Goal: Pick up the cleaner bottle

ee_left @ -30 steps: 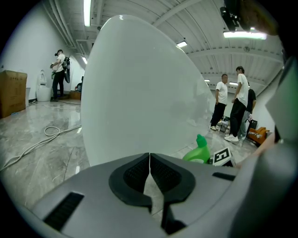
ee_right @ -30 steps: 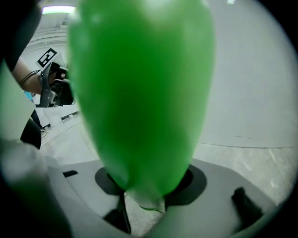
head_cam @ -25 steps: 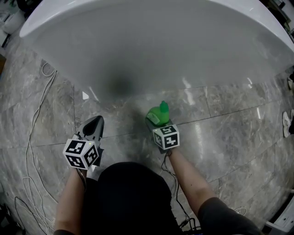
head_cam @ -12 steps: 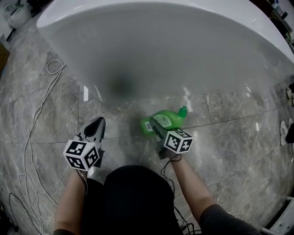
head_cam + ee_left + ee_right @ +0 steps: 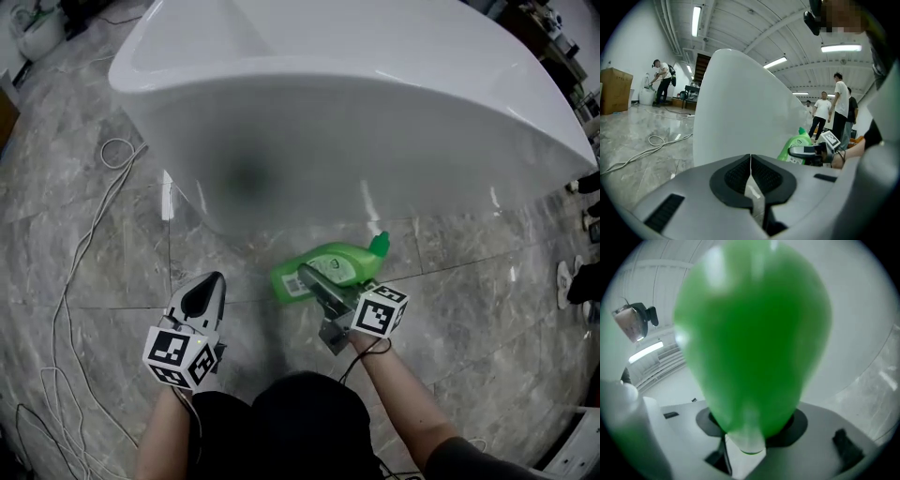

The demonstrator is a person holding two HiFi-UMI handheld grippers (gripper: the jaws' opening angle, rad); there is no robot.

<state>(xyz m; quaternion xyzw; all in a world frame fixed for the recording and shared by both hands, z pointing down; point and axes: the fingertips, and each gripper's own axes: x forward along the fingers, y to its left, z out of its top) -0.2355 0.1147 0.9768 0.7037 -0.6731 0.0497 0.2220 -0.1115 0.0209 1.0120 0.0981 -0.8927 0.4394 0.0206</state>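
Note:
The green cleaner bottle (image 5: 339, 263) hangs above the floor in the head view. It lies nearly on its side, cap (image 5: 378, 246) toward the right. My right gripper (image 5: 315, 281) is shut on its body from below. In the right gripper view the bottle (image 5: 750, 338) fills the picture and sits between the jaws. My left gripper (image 5: 208, 287) hovers to the left of the bottle, apart from it, jaws shut and holding nothing. The left gripper view shows its pads (image 5: 740, 174) pressed together, with the bottle (image 5: 793, 149) off to the right.
A large white bathtub (image 5: 356, 103) stands just beyond both grippers on the grey marble floor (image 5: 487, 309). A white cable (image 5: 82, 246) runs along the floor at the left. Several people (image 5: 829, 110) and a cardboard box (image 5: 614, 91) are far off.
The right gripper has risen with the bottle and rolled it from upright to lying sideways, cap to the right. The left gripper has risen a little, still shut.

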